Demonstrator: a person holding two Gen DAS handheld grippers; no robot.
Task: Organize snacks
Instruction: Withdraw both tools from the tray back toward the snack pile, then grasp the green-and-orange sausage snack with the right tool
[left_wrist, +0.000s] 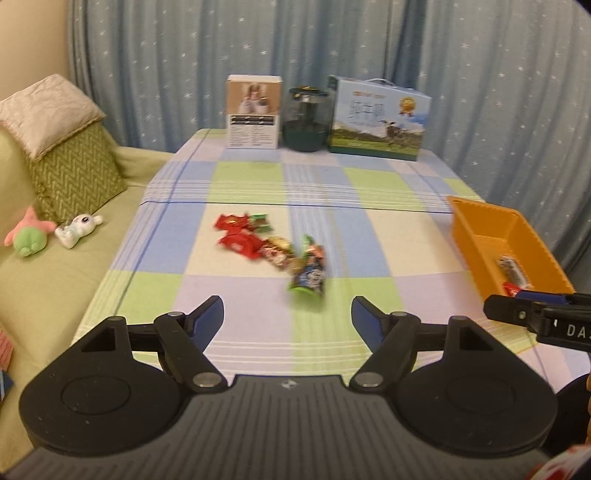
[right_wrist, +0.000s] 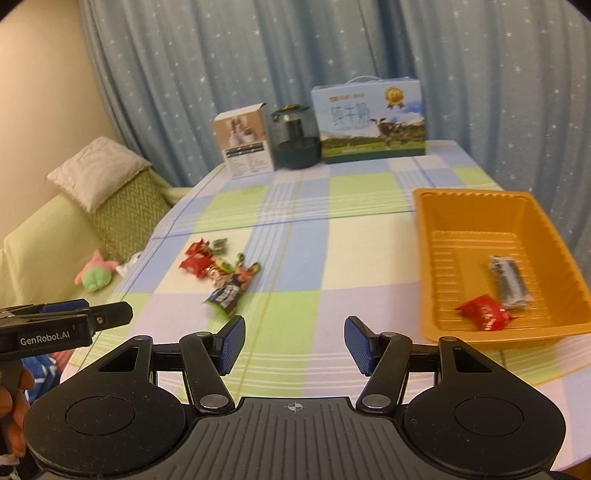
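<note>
A heap of wrapped snacks (left_wrist: 271, 247) lies mid-table: red packets (left_wrist: 238, 242), a green-edged dark packet (left_wrist: 308, 278) nearest me. The same snacks (right_wrist: 218, 269) show left of centre in the right wrist view. An orange tray (right_wrist: 436, 221) at the right holds a red packet (right_wrist: 485, 312) and a clear grey packet (right_wrist: 509, 282). My left gripper (left_wrist: 287, 319) is open and empty, just short of the heap. My right gripper (right_wrist: 294, 341) is open and empty, left of the tray. Each gripper shows in the other's view: the right gripper (left_wrist: 517, 314), the left gripper (right_wrist: 107, 314).
A checked cloth covers the table (left_wrist: 369, 229). Along its far edge stand a small white box (left_wrist: 254, 110), a dark jar (left_wrist: 304, 120) and a milk carton box (left_wrist: 380, 118). A green sofa (left_wrist: 55, 266) with cushions and plush toys (left_wrist: 27, 236) lies to the left. Curtains hang behind.
</note>
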